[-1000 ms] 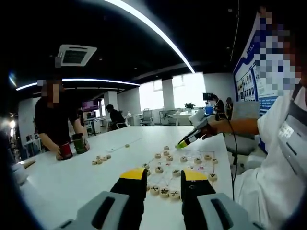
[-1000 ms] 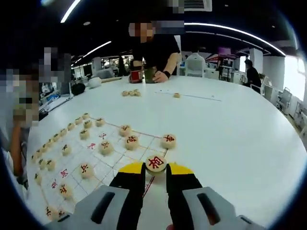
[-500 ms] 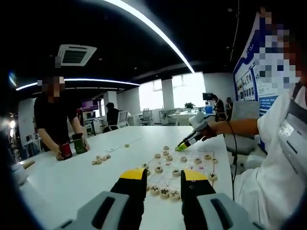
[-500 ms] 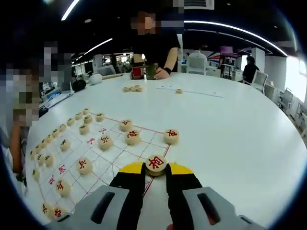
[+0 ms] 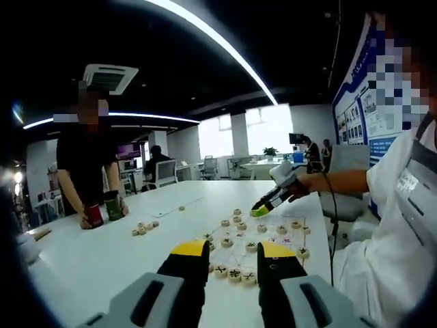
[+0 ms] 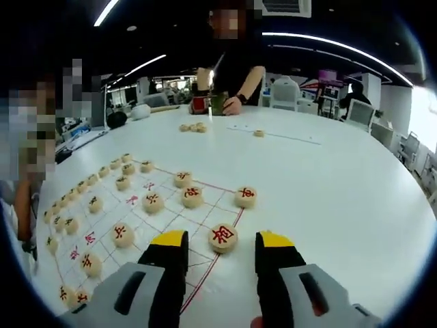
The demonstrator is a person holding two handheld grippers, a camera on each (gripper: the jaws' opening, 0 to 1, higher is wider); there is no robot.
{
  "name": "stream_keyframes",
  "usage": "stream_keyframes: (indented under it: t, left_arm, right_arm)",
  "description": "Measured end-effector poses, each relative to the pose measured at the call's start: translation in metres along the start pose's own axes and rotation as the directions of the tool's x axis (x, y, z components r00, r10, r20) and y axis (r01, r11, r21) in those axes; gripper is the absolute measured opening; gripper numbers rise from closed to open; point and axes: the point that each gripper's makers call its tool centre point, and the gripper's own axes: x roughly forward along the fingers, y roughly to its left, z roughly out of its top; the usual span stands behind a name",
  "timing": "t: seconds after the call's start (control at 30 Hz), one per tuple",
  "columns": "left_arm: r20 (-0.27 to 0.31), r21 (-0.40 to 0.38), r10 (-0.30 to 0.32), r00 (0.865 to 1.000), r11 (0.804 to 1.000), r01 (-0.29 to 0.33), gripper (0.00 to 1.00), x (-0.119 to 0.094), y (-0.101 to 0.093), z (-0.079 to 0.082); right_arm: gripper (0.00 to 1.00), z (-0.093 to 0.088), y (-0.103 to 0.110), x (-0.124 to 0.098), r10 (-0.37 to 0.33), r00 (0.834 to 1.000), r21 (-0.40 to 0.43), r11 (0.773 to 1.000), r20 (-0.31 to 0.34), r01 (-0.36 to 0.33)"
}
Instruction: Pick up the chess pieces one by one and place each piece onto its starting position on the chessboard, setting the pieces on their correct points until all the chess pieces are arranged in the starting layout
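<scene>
A white paper chessboard (image 6: 167, 205) with red lines lies on the white table, with several round wooden pieces standing on it. My right gripper (image 6: 222, 243) is open, its yellow-tipped jaws spread to either side of a red-marked piece (image 6: 223, 236) that rests on the board's near edge line. More red pieces (image 6: 192, 197) stand beyond it in rows. In the left gripper view, my left gripper (image 5: 234, 254) hangs open and empty above the table, near the board's black-marked pieces (image 5: 233, 275). The right gripper (image 5: 262, 208) shows there too, held low over the board (image 5: 270, 236).
A person stands at the table's far side with hands by a red cup (image 6: 199, 104) and a green cup (image 6: 218, 102). A small cluster of loose pieces (image 6: 191, 127) and a single piece (image 6: 259, 133) lie off the board. Another person's arm (image 5: 341, 181) holds the right gripper.
My right gripper has opened and let go of the red-marked piece, which now sits on the board. The left gripper has stayed where it was.
</scene>
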Motion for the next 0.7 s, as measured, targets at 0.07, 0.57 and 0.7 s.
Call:
stream_keyframes:
  t: [0.07, 0.57, 0.7]
  left_arm:
    - [0.0, 0.001, 0.001, 1.0, 1.0, -0.001, 0.3, 0.0, 0.0, 0.0]
    - [0.003, -0.005, 0.015, 1.0, 1.0, -0.015, 0.3, -0.004, 0.005, 0.0]
    - [0.009, -0.007, 0.02, 1.0, 1.0, -0.02, 0.3, -0.007, 0.006, 0.001]
  right_arm:
    - [0.4, 0.005, 0.001, -0.003, 0.002, 1.0, 0.011, 1.0, 0.015, -0.002]
    - [0.37, 0.081, 0.042, 0.024, 0.063, 0.994, -0.051, 0.997, 0.092, -0.058]
    - [0.36, 0.099, 0.057, 0.052, 0.073, 0.994, -0.09, 0.994, 0.08, -0.066]
